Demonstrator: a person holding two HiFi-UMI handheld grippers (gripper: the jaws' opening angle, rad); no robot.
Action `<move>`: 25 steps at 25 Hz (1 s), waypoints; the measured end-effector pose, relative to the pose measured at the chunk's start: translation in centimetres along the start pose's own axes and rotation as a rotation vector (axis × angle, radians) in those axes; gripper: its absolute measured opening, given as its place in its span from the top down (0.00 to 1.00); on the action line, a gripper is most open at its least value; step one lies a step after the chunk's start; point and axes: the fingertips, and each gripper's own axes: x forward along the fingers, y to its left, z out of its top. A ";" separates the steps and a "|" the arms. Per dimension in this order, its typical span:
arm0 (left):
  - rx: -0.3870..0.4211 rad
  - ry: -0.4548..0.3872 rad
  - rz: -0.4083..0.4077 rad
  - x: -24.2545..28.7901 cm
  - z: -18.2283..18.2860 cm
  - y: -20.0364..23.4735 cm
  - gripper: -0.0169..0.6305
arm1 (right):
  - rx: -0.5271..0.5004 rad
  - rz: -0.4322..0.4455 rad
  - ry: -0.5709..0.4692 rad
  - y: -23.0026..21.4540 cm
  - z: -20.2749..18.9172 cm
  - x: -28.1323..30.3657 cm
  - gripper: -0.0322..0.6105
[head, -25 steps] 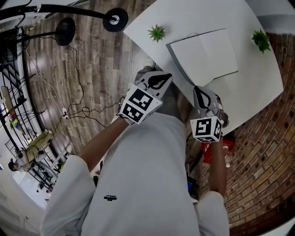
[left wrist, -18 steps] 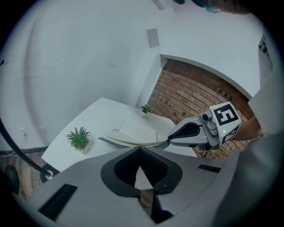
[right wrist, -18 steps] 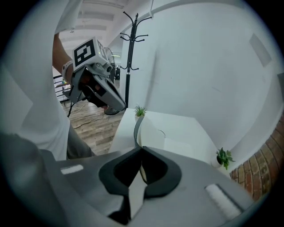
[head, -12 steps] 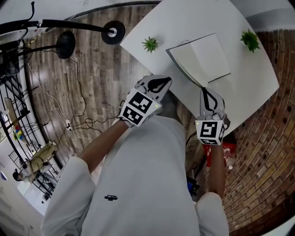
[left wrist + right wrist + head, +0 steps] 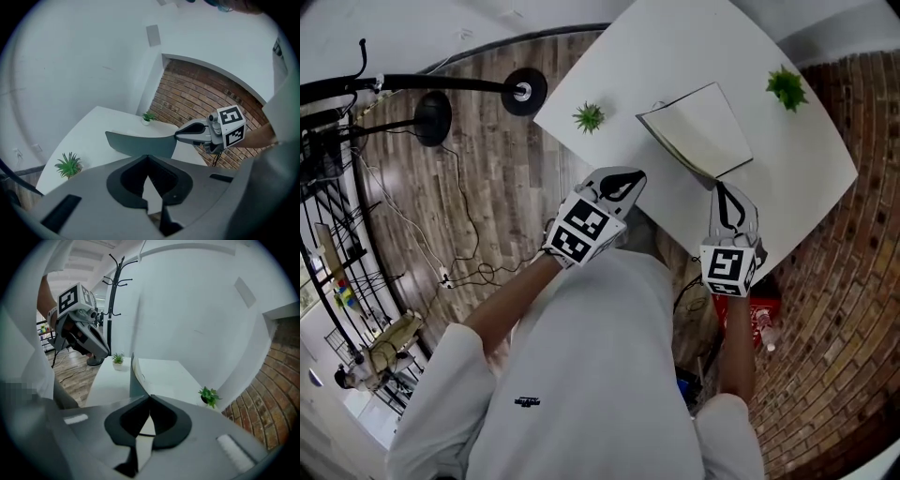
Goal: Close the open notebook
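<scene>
On the white table (image 5: 675,47) lies the notebook (image 5: 698,127). Its grey cover (image 5: 140,143) is lifted off the pages and stands tilted. My right gripper (image 5: 719,185) is shut on the cover's near corner. In the right gripper view the cover (image 5: 133,376) runs edge-on down into the right gripper (image 5: 150,397). The left gripper view shows the right gripper (image 5: 180,136) at the cover's right edge. My left gripper (image 5: 636,174) hovers at the table's near edge, left of the notebook, shut and holding nothing. Its own view shows the left gripper (image 5: 149,159) with tips together.
Two small potted plants stand on the table, one left of the notebook (image 5: 589,117) and one at the far right (image 5: 786,87). A black coat stand (image 5: 525,91) stands on the wood floor beyond the table's left corner. A brick wall (image 5: 834,309) runs along the right.
My right gripper has moved further over the table with the cover's corner, and the cover stands steeper. The left gripper has drifted a little toward the table edge.
</scene>
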 end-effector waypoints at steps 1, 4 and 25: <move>0.002 0.005 -0.001 0.2 0.0 0.0 0.96 | 0.005 -0.007 0.000 -0.4 -0.1 0.1 0.93; 0.006 -0.002 -0.010 0.7 0.8 -0.3 0.96 | 0.011 -0.025 0.010 -1.6 -0.7 0.2 0.93; 0.014 0.022 -0.024 4.0 2.7 -1.1 0.96 | 0.109 -0.115 0.088 -8.7 -5.4 3.4 0.93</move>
